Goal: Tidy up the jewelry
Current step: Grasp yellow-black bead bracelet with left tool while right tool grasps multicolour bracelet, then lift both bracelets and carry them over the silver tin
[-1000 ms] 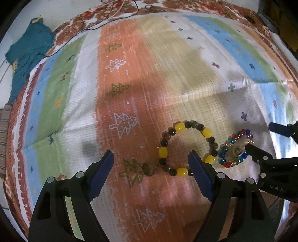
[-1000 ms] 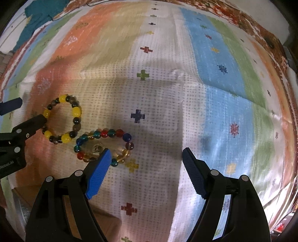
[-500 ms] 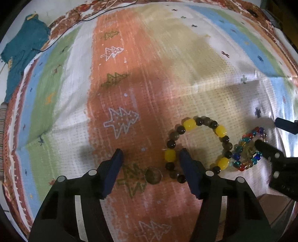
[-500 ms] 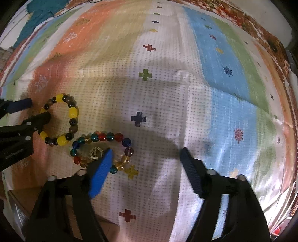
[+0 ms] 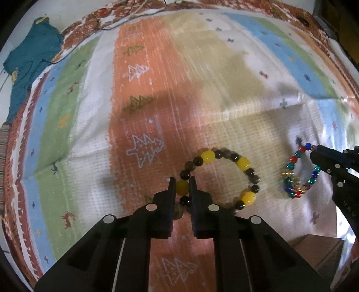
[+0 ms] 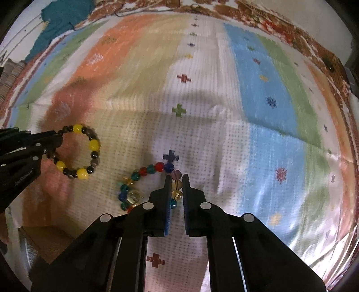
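Observation:
A bracelet of yellow and dark beads [image 5: 243, 163] lies on the striped cloth; it also shows in the right wrist view [image 6: 93, 144]. My left gripper [image 5: 181, 185] is shut on its near-left beads. A bracelet of many-coloured glass beads [image 6: 143, 171] lies to its right; it also shows in the left wrist view [image 5: 291, 177]. My right gripper [image 6: 174, 184] is shut on the pale beads at its right side. Both bracelets look partly lifted off the cloth.
A striped, patterned cloth [image 5: 202, 78] covers the surface. A teal garment [image 5: 29, 60] lies at the far left corner, with a thin cord [image 5: 125, 20] near the far edge. A brown box [image 6: 51, 238] sits at the cloth's near edge.
Both grippers have moved forward and shut, the left on the yellow and dark bracelet, the right on the many-coloured one. The many-coloured bracelet has shifted and tilted.

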### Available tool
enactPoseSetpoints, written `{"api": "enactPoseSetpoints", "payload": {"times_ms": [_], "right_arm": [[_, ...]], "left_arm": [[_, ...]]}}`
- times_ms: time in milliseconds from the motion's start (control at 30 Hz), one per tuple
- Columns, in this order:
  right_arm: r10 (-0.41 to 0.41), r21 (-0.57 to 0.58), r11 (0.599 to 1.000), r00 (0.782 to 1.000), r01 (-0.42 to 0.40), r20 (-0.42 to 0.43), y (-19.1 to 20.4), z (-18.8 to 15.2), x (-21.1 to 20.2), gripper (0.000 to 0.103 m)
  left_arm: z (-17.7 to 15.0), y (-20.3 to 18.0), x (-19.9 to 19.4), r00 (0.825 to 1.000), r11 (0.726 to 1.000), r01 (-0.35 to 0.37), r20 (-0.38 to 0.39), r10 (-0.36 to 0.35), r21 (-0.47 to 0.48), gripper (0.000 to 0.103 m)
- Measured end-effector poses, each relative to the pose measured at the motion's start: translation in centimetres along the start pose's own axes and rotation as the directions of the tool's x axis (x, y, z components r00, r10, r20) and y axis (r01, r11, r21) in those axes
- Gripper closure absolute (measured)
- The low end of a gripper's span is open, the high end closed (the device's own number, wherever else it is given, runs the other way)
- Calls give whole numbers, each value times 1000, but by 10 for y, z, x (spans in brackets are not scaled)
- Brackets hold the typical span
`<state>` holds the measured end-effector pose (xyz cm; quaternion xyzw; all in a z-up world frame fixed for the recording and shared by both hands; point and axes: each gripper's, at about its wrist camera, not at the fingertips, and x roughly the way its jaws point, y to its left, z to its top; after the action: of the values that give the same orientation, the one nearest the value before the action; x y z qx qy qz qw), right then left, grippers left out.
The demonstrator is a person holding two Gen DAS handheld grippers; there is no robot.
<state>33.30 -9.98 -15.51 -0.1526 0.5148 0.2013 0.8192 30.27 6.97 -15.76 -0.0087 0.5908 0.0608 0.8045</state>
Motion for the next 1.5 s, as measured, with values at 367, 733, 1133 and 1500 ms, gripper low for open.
{"api": "enactPoseSetpoints", "payload": {"times_ms": [367,733,1133,1500], "right_arm": [[82,13,996,991,-83,105,9,0,-34,93],[85,13,996,977,-89,196,15,-4,-69,93],[77,12,996,964,-83,253,20,-15,-94,93],[56,-31,998,950,-49,308,30,-29,-121,93]], "left_arm": [[-5,-3,-39,998,998,28,55,-25,-64,92],[-11,-13,-78,991,997,58,125,-50,-58,92],[-30,-12,-107,985,995,75,163,-64,-60,92],[-48,-18,-146,965,990,131,234,-116,-50,92]]}}
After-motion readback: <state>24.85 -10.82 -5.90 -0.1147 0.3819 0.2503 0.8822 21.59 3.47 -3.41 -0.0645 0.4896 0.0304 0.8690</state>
